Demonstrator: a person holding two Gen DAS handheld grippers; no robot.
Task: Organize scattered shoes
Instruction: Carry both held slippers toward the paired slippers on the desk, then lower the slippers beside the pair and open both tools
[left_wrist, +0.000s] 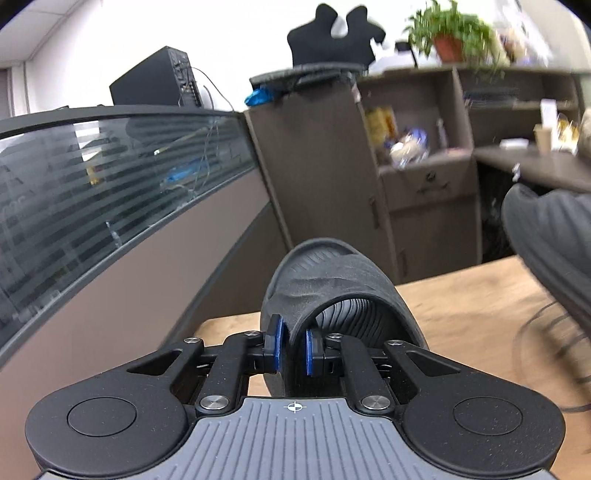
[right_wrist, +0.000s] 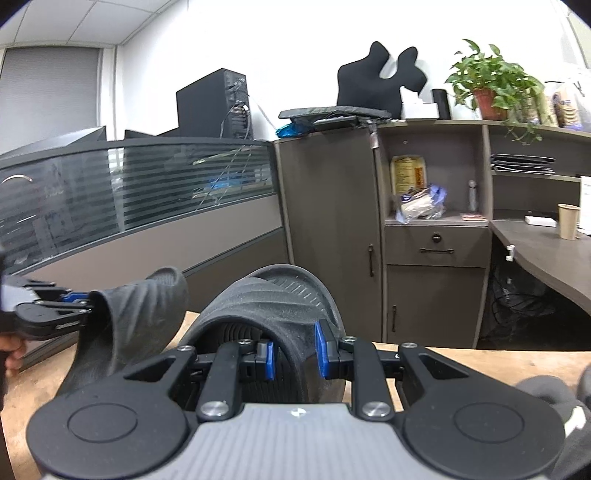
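My left gripper (left_wrist: 294, 349) is shut on the strap edge of a dark grey slide slipper (left_wrist: 332, 284), held above the wooden table (left_wrist: 461, 306). My right gripper (right_wrist: 294, 354) is shut on the strap of a second grey slipper (right_wrist: 273, 306), also lifted. In the right wrist view the left gripper (right_wrist: 79, 299) and its slipper (right_wrist: 136, 317) hang at the left. In the left wrist view the right slipper's ribbed sole (left_wrist: 550, 240) shows at the right edge.
A glass-topped office partition (right_wrist: 147, 206) runs along the left. A brown cabinet (right_wrist: 332, 236) with shelves and a desk (right_wrist: 554, 254) stand behind the table. A dark cable (left_wrist: 546, 354) lies on the table. A dark shoe (right_wrist: 546, 395) sits at lower right.
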